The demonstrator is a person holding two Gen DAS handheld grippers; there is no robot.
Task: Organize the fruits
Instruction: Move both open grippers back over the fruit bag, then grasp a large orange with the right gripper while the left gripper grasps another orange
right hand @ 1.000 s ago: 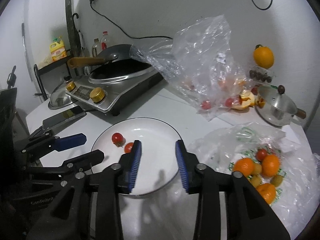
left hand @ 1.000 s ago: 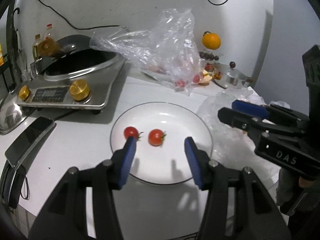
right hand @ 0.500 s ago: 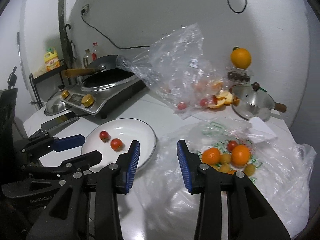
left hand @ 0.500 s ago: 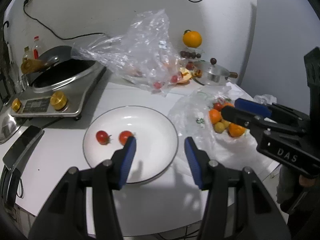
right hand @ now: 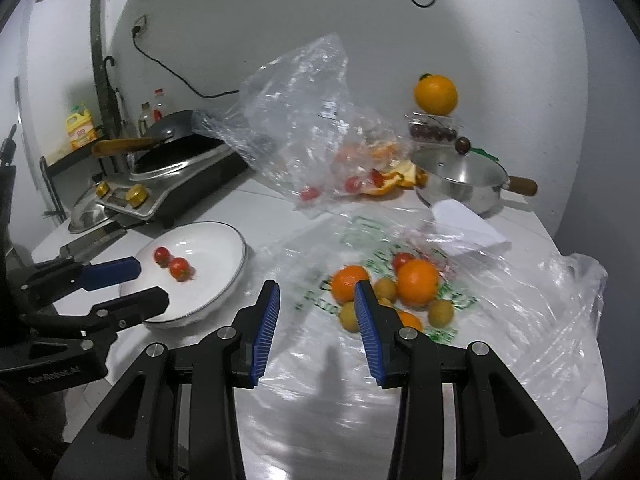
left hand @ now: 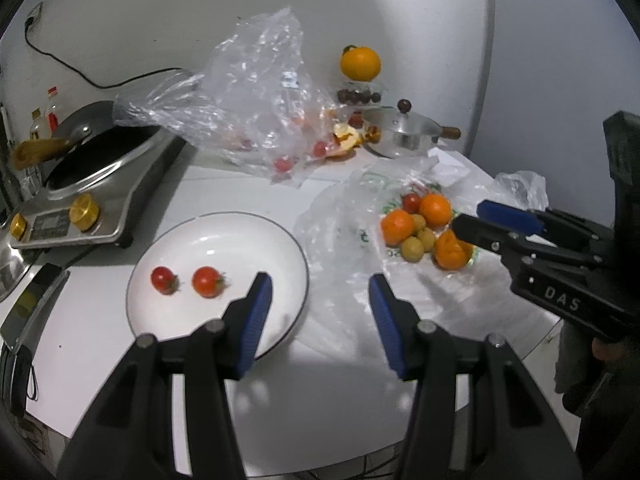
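A white plate (left hand: 280, 236) holds two cherry tomatoes (left hand: 208, 281); it also shows in the right wrist view (right hand: 224, 268). A pile of oranges (right hand: 417, 282), small yellow-green fruits (right hand: 440, 312) and a tomato (right hand: 402, 259) lies on a flattened plastic bag (right hand: 500, 320). The pile shows in the left wrist view (left hand: 434, 210) too. My left gripper (left hand: 320, 300) is open and empty, above the plate's right rim. My right gripper (right hand: 316, 308) is open and empty, just left of the pile.
A crumpled clear bag (left hand: 264, 92) with tomatoes lies at the back, next to orange peel (left hand: 346, 138). An induction cooker with a wok (left hand: 92, 172) stands left, a lidded steel pot (right hand: 460, 184) back right. A phone (left hand: 32, 308) lies at the left edge.
Both grippers have swung right, away from the plate toward the fruit pile on the flattened bag. Both stay open and empty.
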